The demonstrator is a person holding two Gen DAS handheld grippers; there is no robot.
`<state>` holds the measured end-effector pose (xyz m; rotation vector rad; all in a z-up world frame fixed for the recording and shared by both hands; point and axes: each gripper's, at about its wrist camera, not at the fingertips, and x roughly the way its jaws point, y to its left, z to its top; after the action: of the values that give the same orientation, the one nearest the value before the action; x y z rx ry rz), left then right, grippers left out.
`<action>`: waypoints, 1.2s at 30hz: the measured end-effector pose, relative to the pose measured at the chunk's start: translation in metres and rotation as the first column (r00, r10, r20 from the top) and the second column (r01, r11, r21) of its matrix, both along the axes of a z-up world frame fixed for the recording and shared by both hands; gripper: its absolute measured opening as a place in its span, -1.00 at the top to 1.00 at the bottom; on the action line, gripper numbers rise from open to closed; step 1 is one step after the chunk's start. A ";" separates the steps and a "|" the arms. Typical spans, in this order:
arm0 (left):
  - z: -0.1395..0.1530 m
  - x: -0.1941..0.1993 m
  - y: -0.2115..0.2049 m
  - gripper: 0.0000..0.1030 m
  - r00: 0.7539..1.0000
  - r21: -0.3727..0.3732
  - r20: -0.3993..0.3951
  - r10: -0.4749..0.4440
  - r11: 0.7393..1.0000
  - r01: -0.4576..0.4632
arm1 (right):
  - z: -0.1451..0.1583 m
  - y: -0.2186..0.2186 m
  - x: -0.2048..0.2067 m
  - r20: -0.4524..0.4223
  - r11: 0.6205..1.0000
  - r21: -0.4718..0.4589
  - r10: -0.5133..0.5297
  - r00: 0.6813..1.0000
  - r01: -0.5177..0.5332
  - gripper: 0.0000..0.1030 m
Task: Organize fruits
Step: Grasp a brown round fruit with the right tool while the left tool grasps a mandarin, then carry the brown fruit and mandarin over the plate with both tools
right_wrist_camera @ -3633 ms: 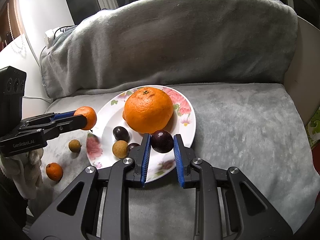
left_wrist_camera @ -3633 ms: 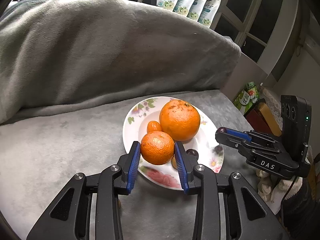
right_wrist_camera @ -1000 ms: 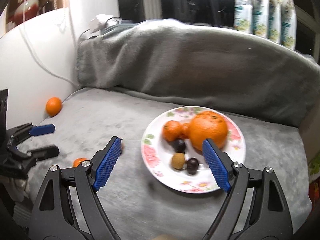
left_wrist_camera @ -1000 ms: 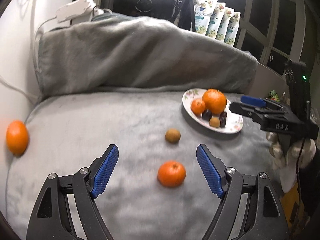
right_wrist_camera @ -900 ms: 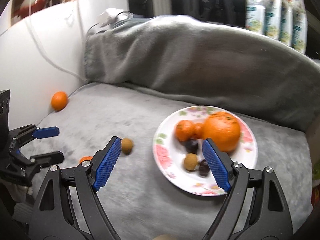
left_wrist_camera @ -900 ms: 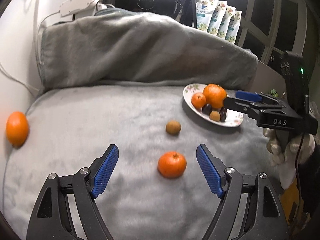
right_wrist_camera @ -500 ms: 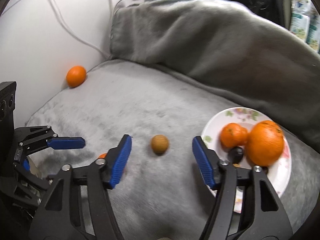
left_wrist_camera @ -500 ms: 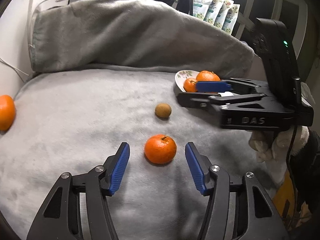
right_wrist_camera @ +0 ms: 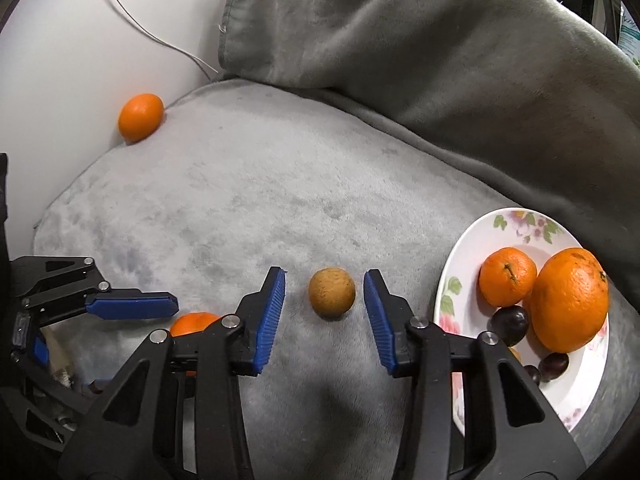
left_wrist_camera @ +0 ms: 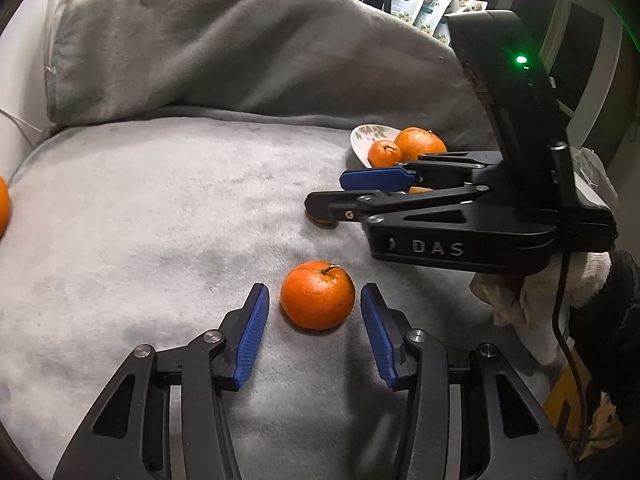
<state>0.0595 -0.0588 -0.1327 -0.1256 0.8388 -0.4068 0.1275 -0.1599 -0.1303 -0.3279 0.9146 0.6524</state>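
Observation:
A small mandarin [left_wrist_camera: 317, 295] lies on the grey blanket between the blue pads of my left gripper [left_wrist_camera: 315, 312]. The jaws are closing, with a narrow gap still showing on each side of the fruit. A round brown fruit [right_wrist_camera: 331, 291] sits between the pads of my right gripper [right_wrist_camera: 324, 296], whose jaws are also closing and do not touch it. In the left wrist view the right gripper [left_wrist_camera: 346, 196] reaches in from the right and hides most of the brown fruit [left_wrist_camera: 320, 220]. The floral plate [right_wrist_camera: 460, 264] holds a big orange [right_wrist_camera: 570, 300], a mandarin [right_wrist_camera: 507, 276] and dark plums [right_wrist_camera: 510, 319].
Another orange [right_wrist_camera: 140, 117] rests at the far left edge of the cushion against the white wall. A grey blanket-covered backrest [left_wrist_camera: 240, 48] rises behind. A white-gloved hand [left_wrist_camera: 520, 292] holds the right gripper. The left gripper [right_wrist_camera: 132, 306] sits close beside the right one.
Both grippers have sunk toward the blanket and narrowed their jaws. The right one swung left from the plate to the brown fruit; the left closed in around the mandarin.

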 end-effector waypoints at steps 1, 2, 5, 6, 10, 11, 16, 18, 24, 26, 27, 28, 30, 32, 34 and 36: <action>-0.001 0.001 -0.001 0.11 1.000 0.000 -0.002 -0.001 1.000 0.001 | -0.001 0.001 0.001 -0.003 1.000 -0.004 -0.001 1.000 0.001 0.18; -0.001 0.002 -0.001 0.14 1.000 0.000 -0.004 -0.002 1.000 0.002 | -0.003 0.001 0.003 -0.007 1.000 -0.007 -0.002 1.000 0.002 0.23; -0.003 0.004 -0.002 0.20 1.000 -0.002 -0.014 -0.008 1.000 0.008 | -0.006 0.003 0.005 -0.016 1.000 -0.018 0.002 1.000 -0.002 0.27; -0.004 0.005 -0.002 0.20 1.000 -0.007 -0.019 -0.012 1.000 0.012 | -0.007 0.003 0.006 -0.018 1.000 -0.022 0.003 1.000 -0.003 0.28; -0.004 0.006 -0.002 0.22 0.999 -0.018 -0.026 -0.019 1.000 0.019 | -0.010 0.004 0.008 -0.027 1.000 -0.028 0.001 1.000 -0.002 0.37; -0.005 0.006 -0.002 0.22 0.999 -0.018 -0.026 -0.020 1.000 0.020 | -0.011 0.004 0.008 -0.030 1.000 -0.028 0.000 1.000 -0.001 0.41; -0.004 0.005 -0.002 0.24 0.999 -0.017 -0.025 -0.021 1.000 0.021 | -0.014 0.002 0.009 -0.037 1.000 -0.023 -0.003 0.999 0.002 0.46; -0.004 0.006 -0.002 0.25 0.999 -0.019 -0.024 -0.020 1.000 0.020 | -0.014 0.001 0.009 -0.036 1.000 -0.021 -0.004 0.999 0.003 0.46; -0.003 0.004 0.001 0.26 1.000 -0.030 -0.024 -0.014 0.999 0.013 | -0.008 -0.003 0.005 -0.025 1.000 0.007 -0.017 1.000 0.017 0.46; -0.001 0.003 0.002 0.26 1.000 -0.032 -0.021 -0.010 0.999 0.009 | -0.004 -0.005 0.003 -0.018 1.000 0.017 -0.018 1.000 0.018 0.46; -0.001 0.003 0.002 0.26 1.000 -0.033 -0.020 -0.010 0.999 0.009 | -0.003 -0.006 0.001 -0.014 1.000 0.020 -0.018 1.000 0.018 0.46; 0.000 0.001 0.003 0.26 1.000 -0.034 -0.019 -0.009 0.999 0.008 | -0.001 -0.006 0.000 -0.008 1.000 0.024 -0.019 1.000 0.019 0.46; 0.002 0.000 0.004 0.26 1.000 -0.038 -0.017 -0.008 0.999 0.007 | 0.003 -0.008 -0.002 0.001 0.999 0.034 -0.021 1.000 0.021 0.46; 0.005 -0.001 0.004 0.26 1.000 -0.040 -0.012 -0.007 0.999 0.007 | 0.008 -0.011 -0.005 0.011 0.999 0.049 -0.025 1.000 0.024 0.46; 0.009 -0.002 0.004 0.26 1.000 -0.044 -0.004 -0.010 0.999 0.010 | 0.014 -0.015 -0.008 0.023 0.998 0.063 -0.033 0.999 0.031 0.46; 0.012 -0.004 0.003 0.26 1.000 -0.045 0.004 -0.012 0.999 0.013 | 0.019 -0.021 -0.011 0.035 0.996 0.076 -0.043 0.998 0.041 0.46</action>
<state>0.0557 -0.0555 -0.1204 -0.1613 0.8270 -0.4377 0.1164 -0.1808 -0.1112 -0.2514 0.8577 0.6387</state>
